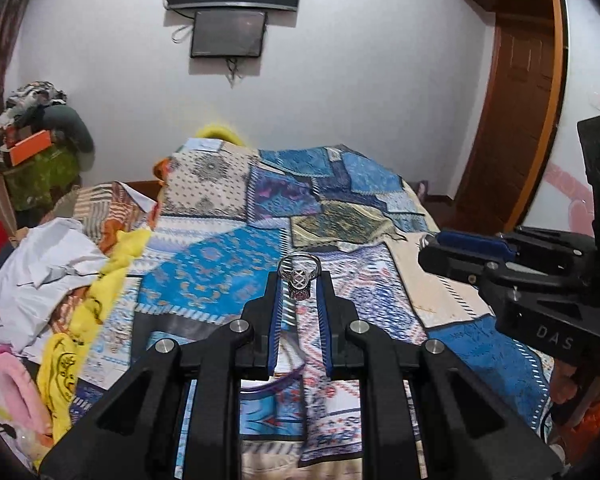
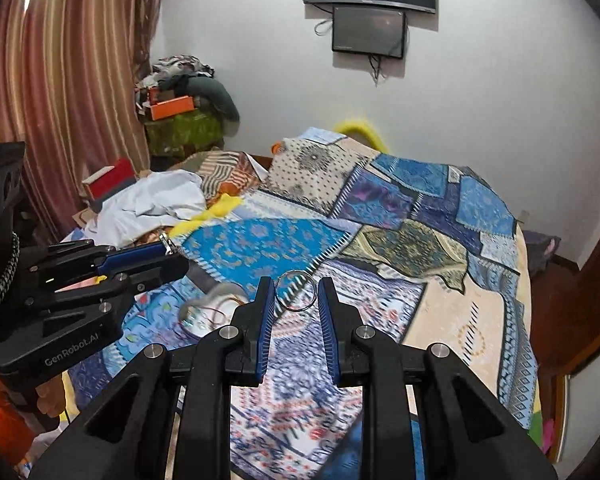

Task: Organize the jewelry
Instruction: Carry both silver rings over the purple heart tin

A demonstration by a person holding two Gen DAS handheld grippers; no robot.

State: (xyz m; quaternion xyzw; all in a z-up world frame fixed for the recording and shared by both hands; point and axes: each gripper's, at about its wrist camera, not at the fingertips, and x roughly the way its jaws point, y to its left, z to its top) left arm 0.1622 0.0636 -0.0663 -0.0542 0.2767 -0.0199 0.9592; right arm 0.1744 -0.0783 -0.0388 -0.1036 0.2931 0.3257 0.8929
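Observation:
My left gripper point(image 1: 299, 276) is shut on a silver ring with an openwork patterned face point(image 1: 300, 276), held above the bed. My right gripper point(image 2: 295, 291) is shut on a plain silver band ring point(image 2: 295, 291), also held above the bed. The right gripper also shows in the left wrist view point(image 1: 428, 246) at the right, with a glint of its ring point(image 1: 423, 242) at the tip. The left gripper shows at the left of the right wrist view point(image 2: 168, 246), its ring point(image 2: 167, 243) edge-on at the tips. A blurred dish with bangles point(image 2: 208, 314) lies on the bedspread below.
A patchwork bedspread point(image 1: 228, 264) covers the bed. White and yellow clothes point(image 1: 52, 272) are heaped at its left edge. A piled stand with an orange box point(image 2: 172, 107) is in the far left corner by a striped curtain point(image 2: 60, 80). A wooden door point(image 1: 516, 120) is at the right.

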